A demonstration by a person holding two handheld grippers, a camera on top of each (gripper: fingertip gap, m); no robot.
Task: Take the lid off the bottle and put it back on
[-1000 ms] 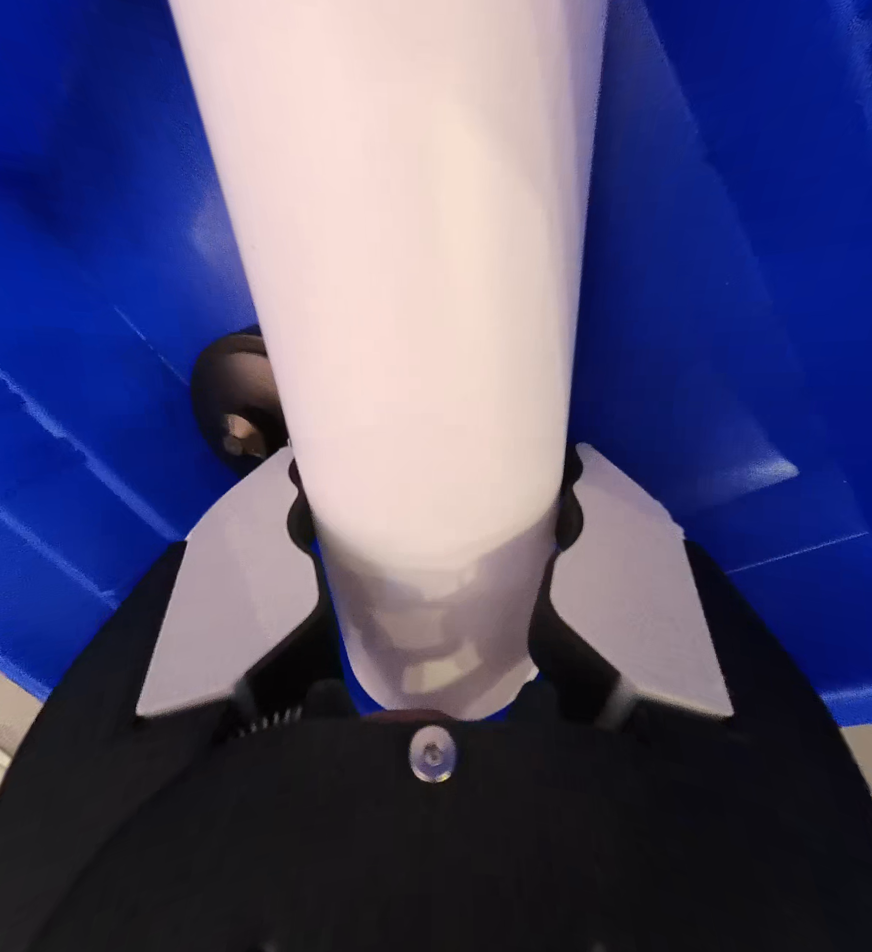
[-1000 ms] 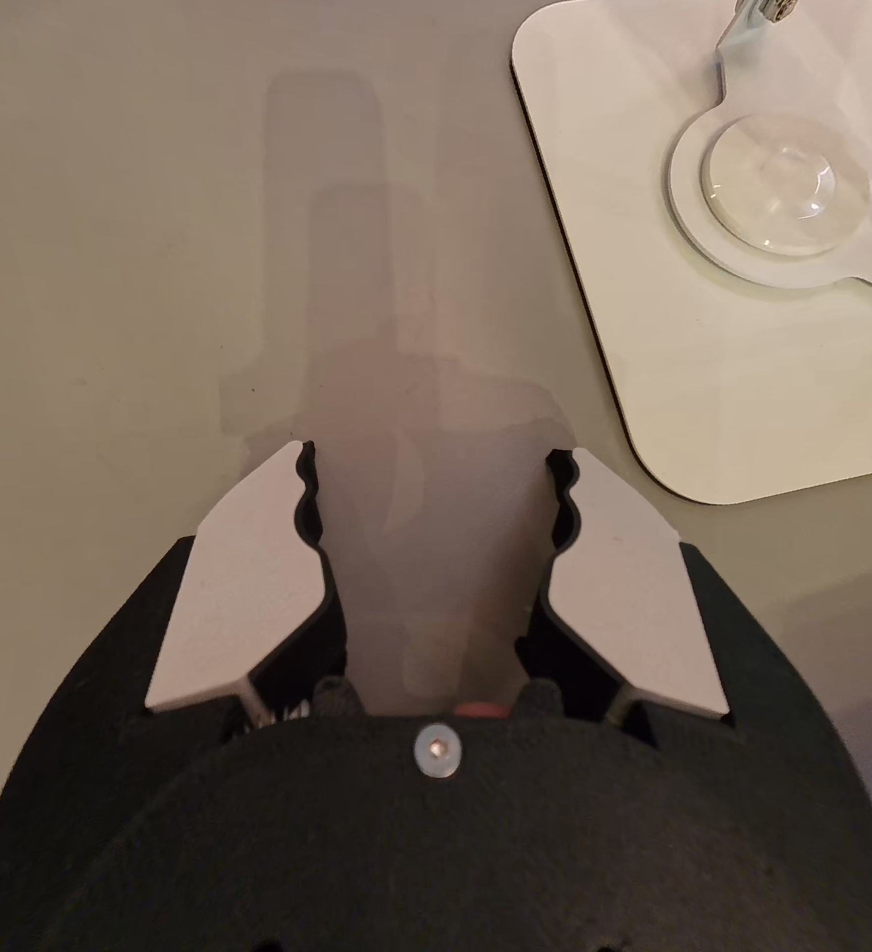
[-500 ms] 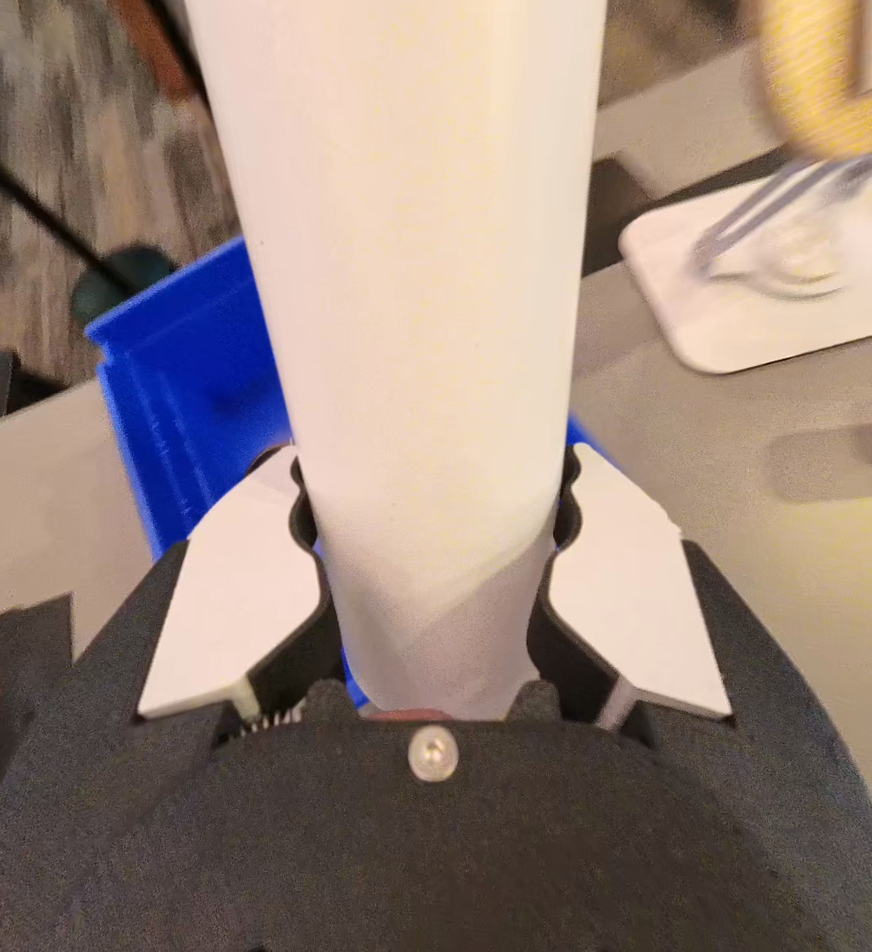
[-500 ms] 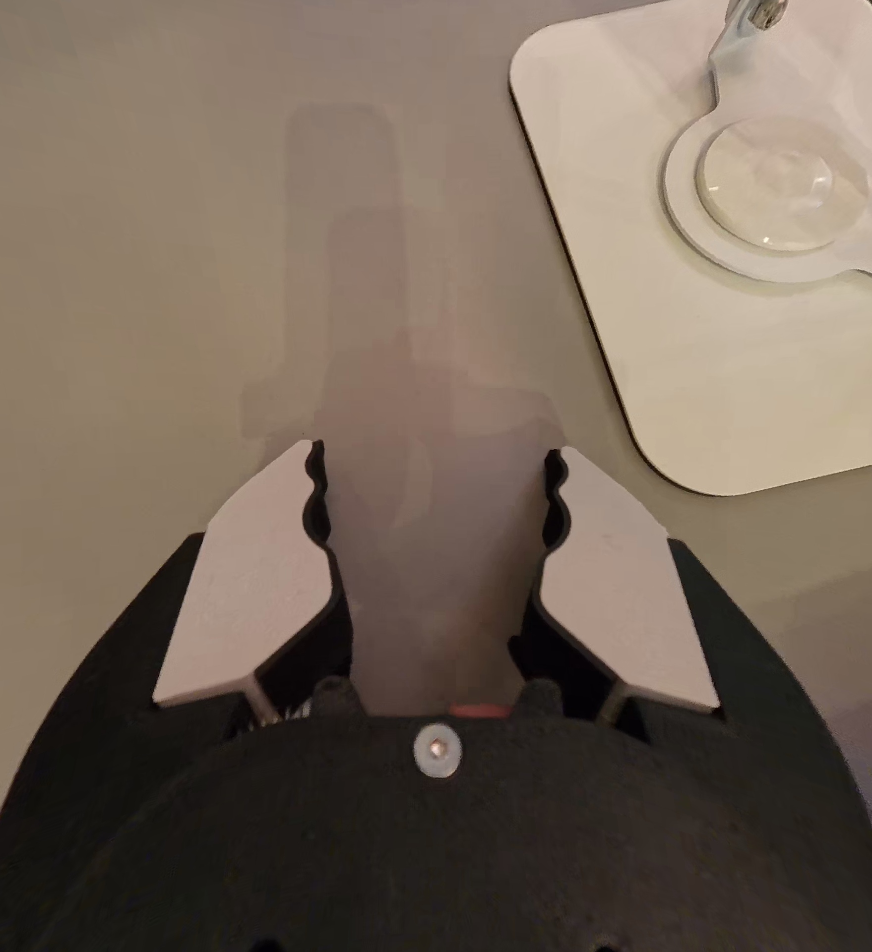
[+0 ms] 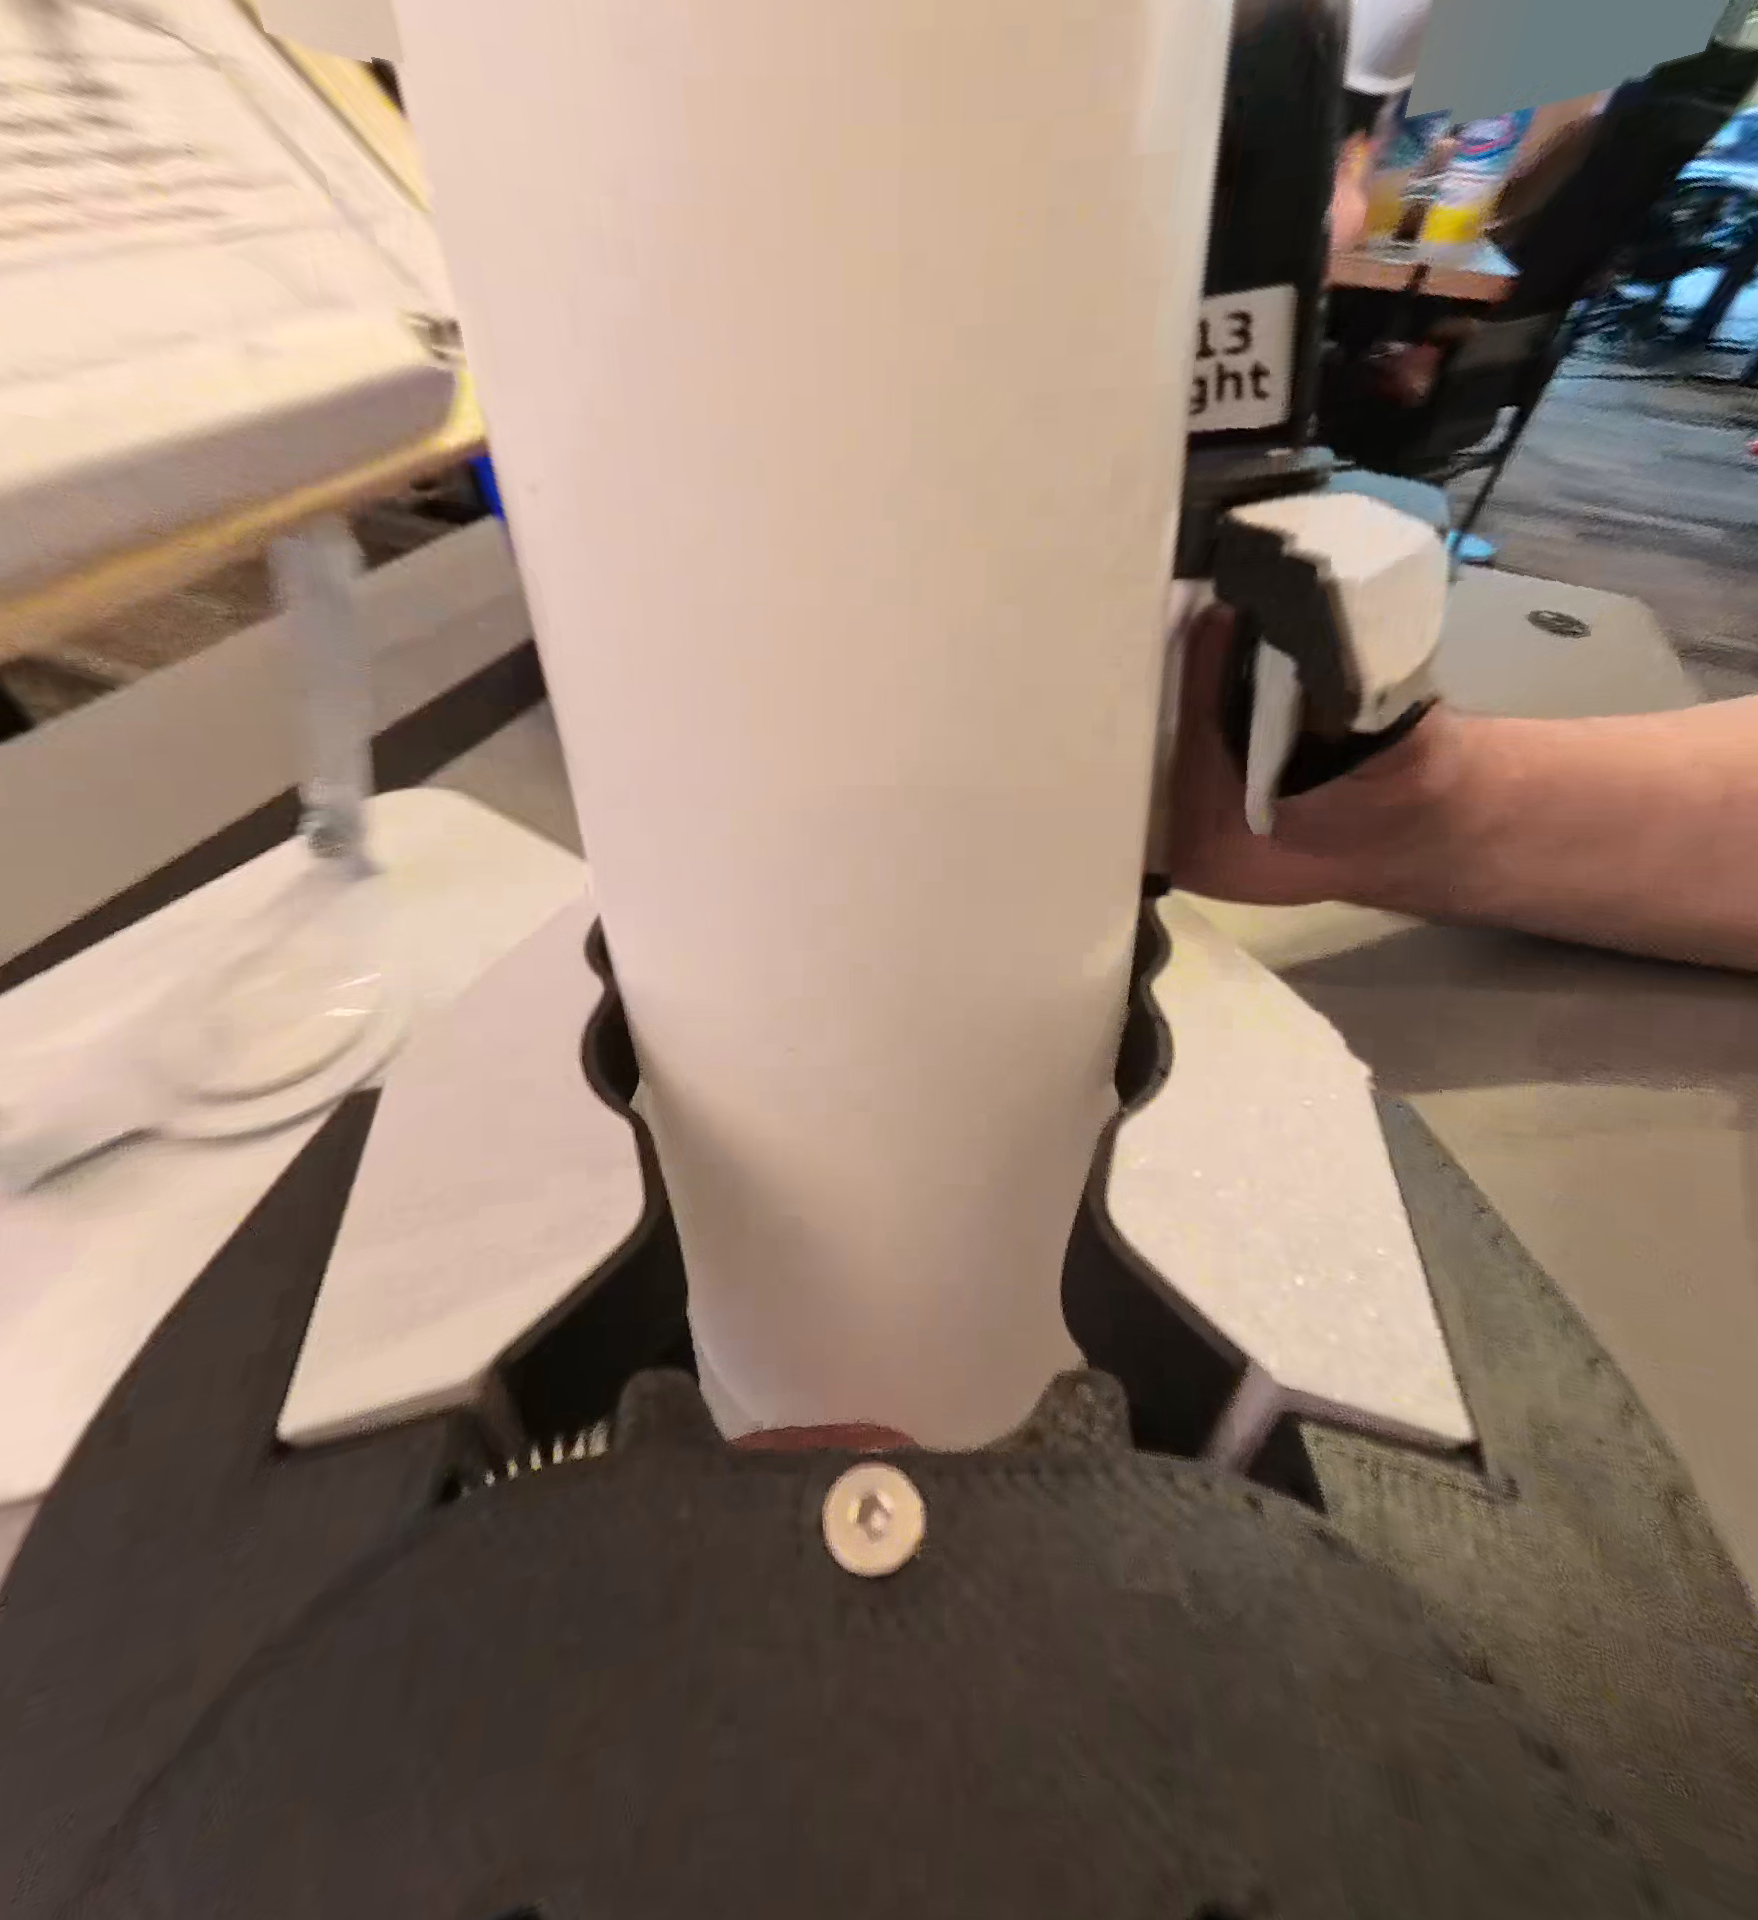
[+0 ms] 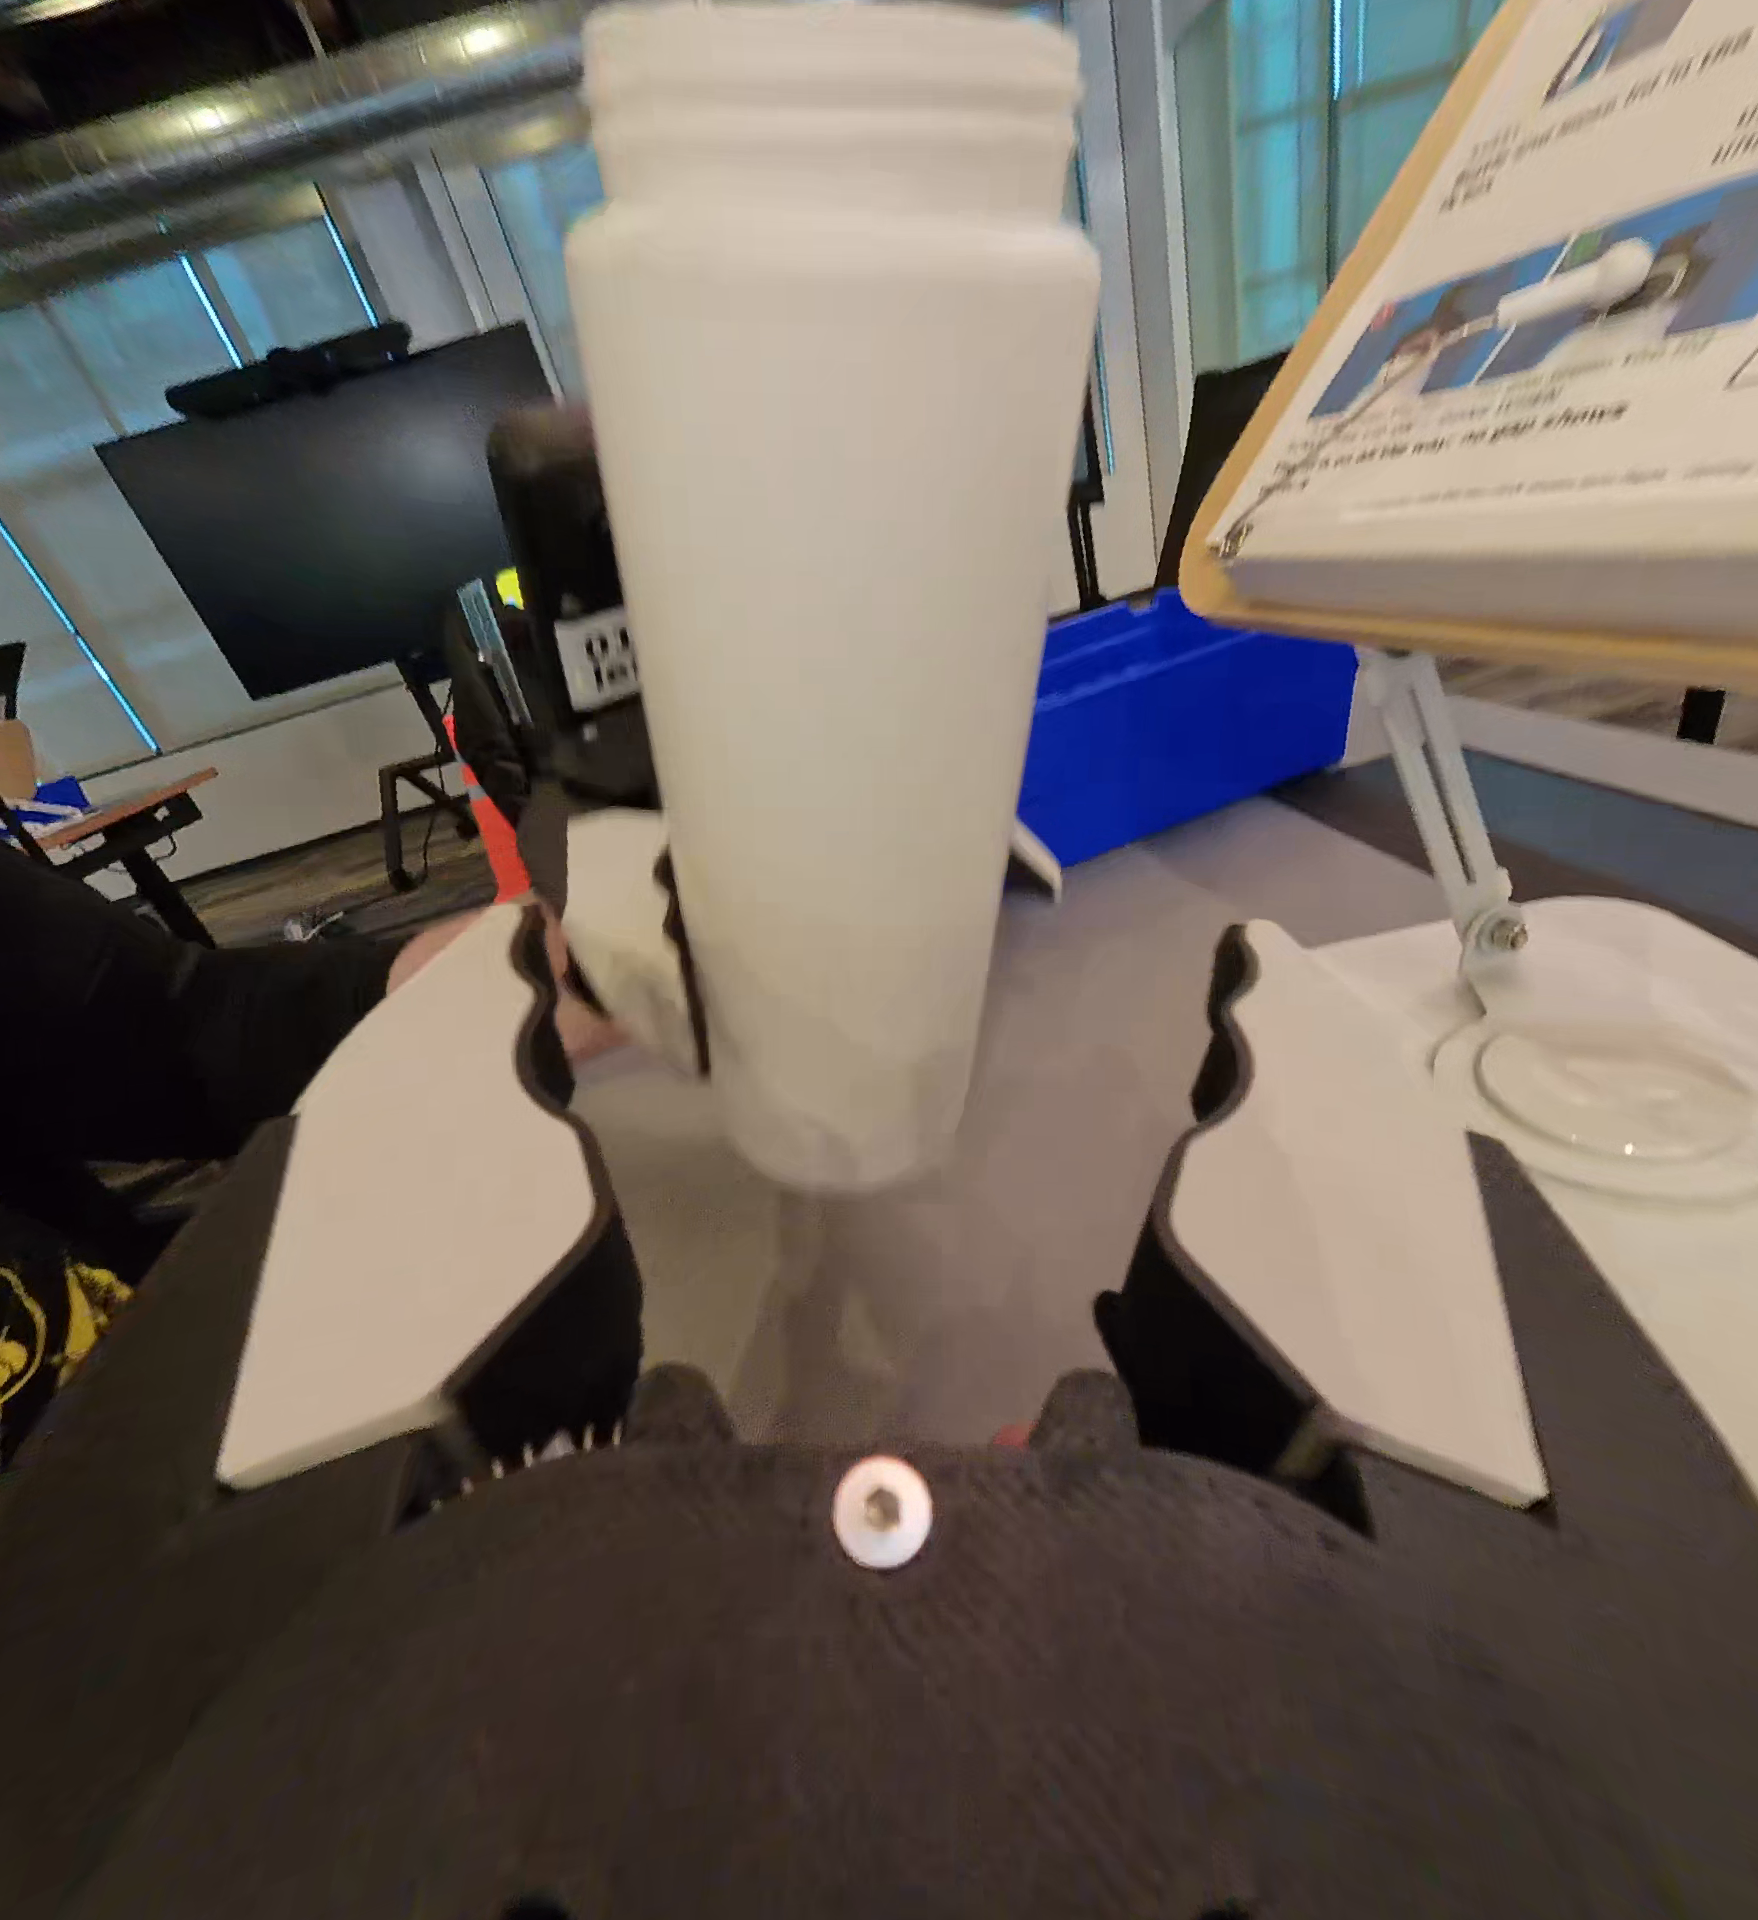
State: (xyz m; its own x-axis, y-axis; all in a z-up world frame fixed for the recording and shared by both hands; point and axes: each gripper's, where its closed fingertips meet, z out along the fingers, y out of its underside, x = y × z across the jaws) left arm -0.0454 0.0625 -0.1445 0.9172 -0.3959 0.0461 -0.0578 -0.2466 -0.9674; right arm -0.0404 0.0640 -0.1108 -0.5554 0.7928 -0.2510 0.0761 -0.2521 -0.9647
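Observation:
A tall white bottle (image 5: 833,520) stands upright between the fingers of my left gripper (image 5: 875,997), which is shut on its lower body. In the right wrist view the bottle (image 6: 833,623) shows its bare threaded neck at the top, with no lid on it. No lid shows in either view. My right gripper (image 6: 880,940) is open and empty, facing the bottle from close by, its fingers apart on either side of the bottle's base. The right gripper also shows in the left wrist view (image 5: 1322,644), held in a hand behind the bottle.
A blue bin (image 6: 1187,727) stands behind the bottle. A white stand base (image 6: 1633,1039) with an arm carries a tilted instruction board (image 6: 1581,312) at the right; the base also shows in the left wrist view (image 5: 231,987). The table top (image 6: 1083,987) is grey.
My left gripper has carried the bottle out from over the blue bin and set it upright over the table. My right gripper has tilted up from facing the table top and now faces the bottle.

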